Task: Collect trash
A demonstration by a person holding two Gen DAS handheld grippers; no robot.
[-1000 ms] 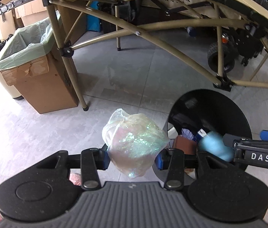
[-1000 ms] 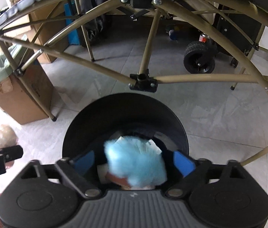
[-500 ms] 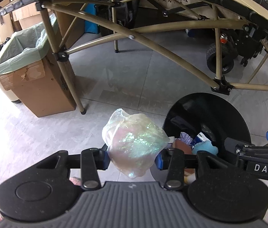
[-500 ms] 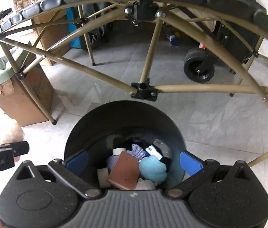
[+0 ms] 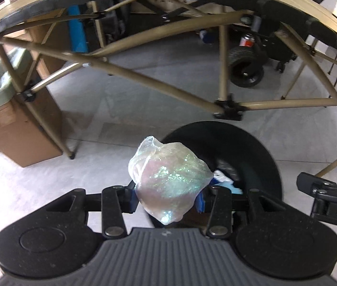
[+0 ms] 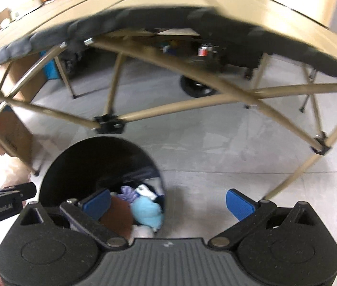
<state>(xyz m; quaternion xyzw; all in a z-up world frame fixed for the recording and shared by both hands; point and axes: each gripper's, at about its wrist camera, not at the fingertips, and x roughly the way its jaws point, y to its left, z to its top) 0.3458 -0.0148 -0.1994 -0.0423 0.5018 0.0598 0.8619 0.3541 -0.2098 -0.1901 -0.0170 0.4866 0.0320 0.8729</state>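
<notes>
We see the left hand-held gripper (image 5: 167,196) clamped on the crumpled iridescent wrapper (image 5: 169,181) at the near rim of the black bin (image 5: 259,147). The right hand-held gripper (image 6: 167,202) stands wide, empty, over open floor (image 6: 216,147) beside the bin's edge.

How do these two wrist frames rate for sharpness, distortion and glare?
Left wrist: mostly sharp; the crumpled plastic bag shows iridescent glints, and fisheye bows the table frame. Right wrist: motion blur smears the table edge, and the upper right wall is overexposed.
</notes>
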